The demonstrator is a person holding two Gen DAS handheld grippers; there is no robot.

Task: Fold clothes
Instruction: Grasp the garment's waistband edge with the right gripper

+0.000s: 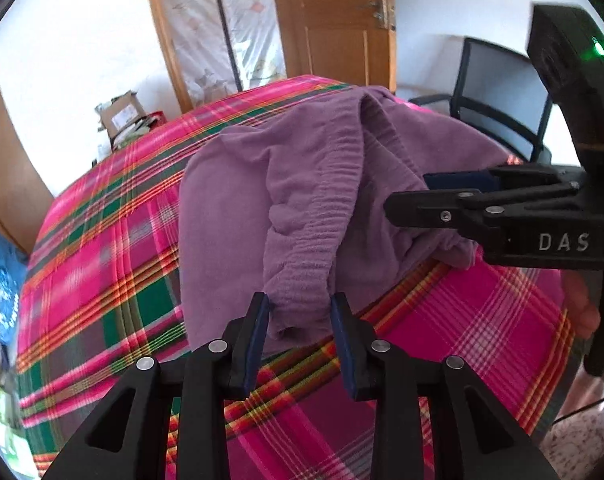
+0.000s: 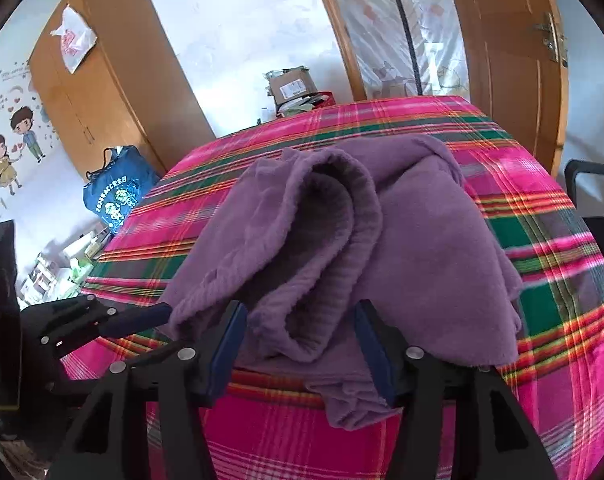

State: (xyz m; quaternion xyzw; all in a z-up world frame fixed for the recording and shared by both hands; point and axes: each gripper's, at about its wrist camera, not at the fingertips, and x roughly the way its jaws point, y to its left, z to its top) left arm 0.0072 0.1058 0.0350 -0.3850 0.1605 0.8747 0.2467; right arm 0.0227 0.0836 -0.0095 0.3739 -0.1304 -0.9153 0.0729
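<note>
A purple fleece garment with a ribbed elastic waistband (image 1: 302, 200) lies bunched on a pink plaid bedspread (image 1: 102, 260). In the left wrist view my left gripper (image 1: 300, 312) is open, its blue pads either side of the waistband's near end. My right gripper (image 1: 418, 196) comes in from the right, over the garment's right edge. In the right wrist view the right gripper (image 2: 300, 320) is open, with the folded waistband roll (image 2: 322, 260) between its pads. The left gripper (image 2: 158, 318) shows at lower left, touching the garment's (image 2: 422, 220) left edge.
The bed edge runs near the bottom of both views. A blue bag (image 2: 118, 192) and a wooden wardrobe (image 2: 94, 80) stand to the left. A cardboard box (image 2: 292, 86) and a wooden door (image 2: 502, 40) are behind the bed. A black chair (image 1: 498, 96) stands at the right.
</note>
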